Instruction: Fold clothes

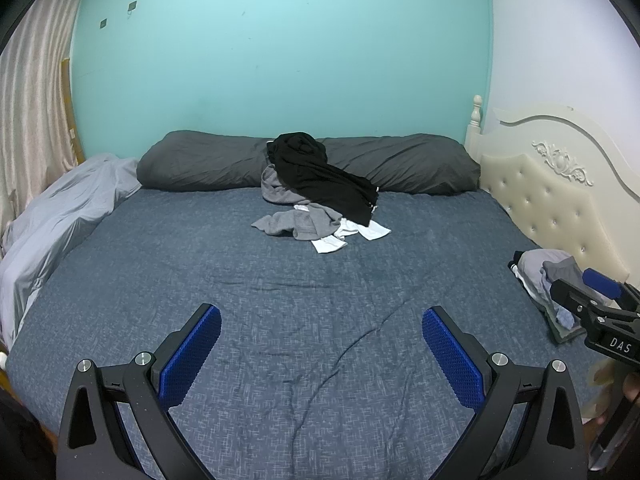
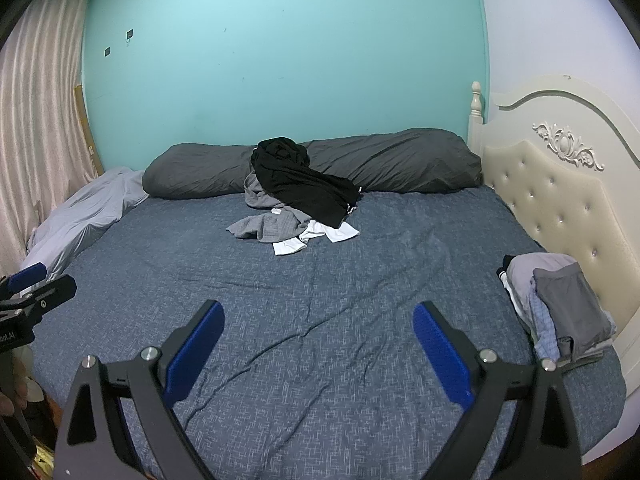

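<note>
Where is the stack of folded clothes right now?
The stack of folded clothes lies at the bed's right edge against the cream tufted headboard, right of both open grippers.

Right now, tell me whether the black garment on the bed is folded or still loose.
Loose. The black garment lies crumpled, draped from the dark pillow over the grey clothes, with no flat folds.
</note>
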`<state>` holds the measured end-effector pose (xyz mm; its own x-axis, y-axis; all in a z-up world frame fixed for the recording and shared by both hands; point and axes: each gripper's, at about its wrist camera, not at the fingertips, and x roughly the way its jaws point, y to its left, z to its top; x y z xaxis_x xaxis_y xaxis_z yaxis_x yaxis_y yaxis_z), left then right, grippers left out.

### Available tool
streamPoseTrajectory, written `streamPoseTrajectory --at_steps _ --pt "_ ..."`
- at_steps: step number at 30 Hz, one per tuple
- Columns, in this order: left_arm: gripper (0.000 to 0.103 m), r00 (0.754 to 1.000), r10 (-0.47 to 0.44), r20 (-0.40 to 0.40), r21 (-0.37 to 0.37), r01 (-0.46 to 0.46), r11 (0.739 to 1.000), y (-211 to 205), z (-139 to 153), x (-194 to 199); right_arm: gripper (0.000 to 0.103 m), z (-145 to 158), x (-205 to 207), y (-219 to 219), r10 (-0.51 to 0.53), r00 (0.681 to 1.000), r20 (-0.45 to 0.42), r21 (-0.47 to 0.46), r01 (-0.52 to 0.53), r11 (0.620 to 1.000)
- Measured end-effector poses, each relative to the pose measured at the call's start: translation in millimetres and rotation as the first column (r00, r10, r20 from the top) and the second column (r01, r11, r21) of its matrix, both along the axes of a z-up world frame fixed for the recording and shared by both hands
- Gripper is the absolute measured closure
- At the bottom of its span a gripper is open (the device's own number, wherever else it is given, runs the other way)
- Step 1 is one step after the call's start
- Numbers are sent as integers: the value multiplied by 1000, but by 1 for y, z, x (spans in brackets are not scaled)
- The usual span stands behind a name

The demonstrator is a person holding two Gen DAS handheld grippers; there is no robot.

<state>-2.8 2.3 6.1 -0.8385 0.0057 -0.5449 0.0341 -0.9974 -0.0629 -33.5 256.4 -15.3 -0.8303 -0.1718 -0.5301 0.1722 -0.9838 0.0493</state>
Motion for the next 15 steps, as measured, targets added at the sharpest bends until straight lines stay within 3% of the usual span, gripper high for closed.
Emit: streamPoseTrajectory --at_steps 15 --pt "0 1000 2 0 2 -2 1000 0 -2 -1 7 0 -1 0 -3 1000 2 2 3 1000"
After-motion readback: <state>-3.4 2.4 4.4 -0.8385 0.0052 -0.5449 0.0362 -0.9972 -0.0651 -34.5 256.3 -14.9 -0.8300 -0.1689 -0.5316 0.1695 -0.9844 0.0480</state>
